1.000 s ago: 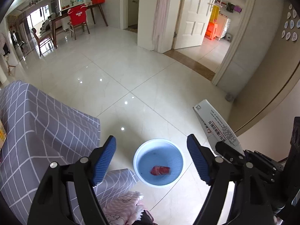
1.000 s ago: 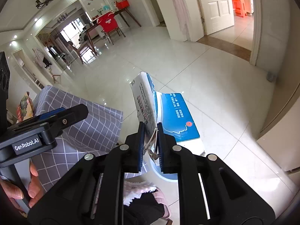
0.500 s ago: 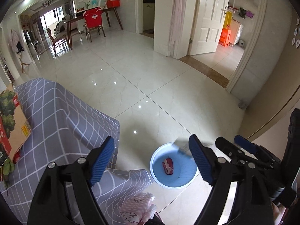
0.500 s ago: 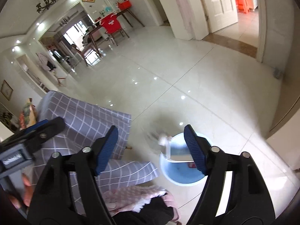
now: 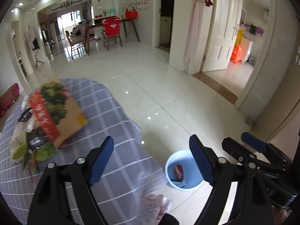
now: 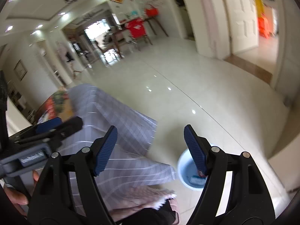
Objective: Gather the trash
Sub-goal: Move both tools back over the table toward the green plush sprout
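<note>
Both the left gripper [image 5: 151, 160] and the right gripper [image 6: 150, 150] are held wide open, nothing gripped. Trash (a red packet [image 5: 178, 171]) is seen inside the blue bin [image 5: 169, 164] on the floor beside the checked table [image 5: 112, 116].

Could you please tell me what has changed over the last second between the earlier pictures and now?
The right gripper let go of the blue-and-white box, which now lies in the blue bin. Both views swung toward the table. The left gripper stayed open; the red packet stays binned.

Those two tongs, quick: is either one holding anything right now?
Left tongs: open, holding nothing.
Right tongs: open, holding nothing.
</note>
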Demonstrator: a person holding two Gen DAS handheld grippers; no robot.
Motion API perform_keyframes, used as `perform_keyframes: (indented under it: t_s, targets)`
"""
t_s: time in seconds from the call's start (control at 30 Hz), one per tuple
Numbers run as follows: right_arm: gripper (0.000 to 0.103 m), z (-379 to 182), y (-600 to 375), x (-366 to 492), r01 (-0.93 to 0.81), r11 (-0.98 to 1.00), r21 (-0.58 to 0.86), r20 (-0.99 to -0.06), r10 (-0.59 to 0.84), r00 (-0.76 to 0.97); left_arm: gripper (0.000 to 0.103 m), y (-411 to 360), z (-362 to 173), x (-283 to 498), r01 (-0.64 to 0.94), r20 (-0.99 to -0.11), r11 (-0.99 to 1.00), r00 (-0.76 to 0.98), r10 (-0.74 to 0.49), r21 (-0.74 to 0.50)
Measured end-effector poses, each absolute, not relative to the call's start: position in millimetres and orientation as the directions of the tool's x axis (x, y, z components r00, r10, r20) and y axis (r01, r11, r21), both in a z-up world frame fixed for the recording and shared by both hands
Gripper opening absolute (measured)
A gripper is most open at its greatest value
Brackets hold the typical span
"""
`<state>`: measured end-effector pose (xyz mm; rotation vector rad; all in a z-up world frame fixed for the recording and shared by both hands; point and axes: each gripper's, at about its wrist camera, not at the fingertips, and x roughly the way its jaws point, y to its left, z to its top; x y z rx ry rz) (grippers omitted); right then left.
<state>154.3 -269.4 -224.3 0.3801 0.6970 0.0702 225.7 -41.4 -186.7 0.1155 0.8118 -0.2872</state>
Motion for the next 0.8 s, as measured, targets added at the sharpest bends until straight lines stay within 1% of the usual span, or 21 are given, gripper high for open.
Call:
perform_keyframes:
  t_s: [0.1, 0.2, 0.5, 0.63, 0.8]
  targets:
    - [0.073, -208, -232, 155, -0.017, 0.936, 0.351, -0.588, 0.235, 0.774, 0.082, -2, -173, 217, 0.239, -0.701, 0.971, 0.694, -0.164, 0.010]
    - [0.073, -200, -192, 161, -0.090, 0.937, 0.338, -0.584, 0.284, 0.761, 0.082, 42, -164, 211, 0.171, -0.683, 0.985, 0.721, -0.119, 0.009]
    - [0.073, -200, -111, 174, -0.204, 0.927, 0.314, -0.606, 0.361, 0.709, 0.082, 153, -160, 207, 0.006, -0.675, 1.000, 0.738, -0.006, -0.003]
    - [0.073, -204, -87, 181, -0.225, 0.924, 0.311, -0.621, 0.376, 0.688, 0.082, 178, -169, 207, -0.024, -0.687, 1.000, 0.726, 0.028, 0.016]
    - [0.073, -210, -60, 191, -0.236, 0.923, 0.305, -0.640, 0.382, 0.667, 0.082, 200, -183, 213, -0.019, -0.706, 1.000, 0.707, 0.024, 0.014]
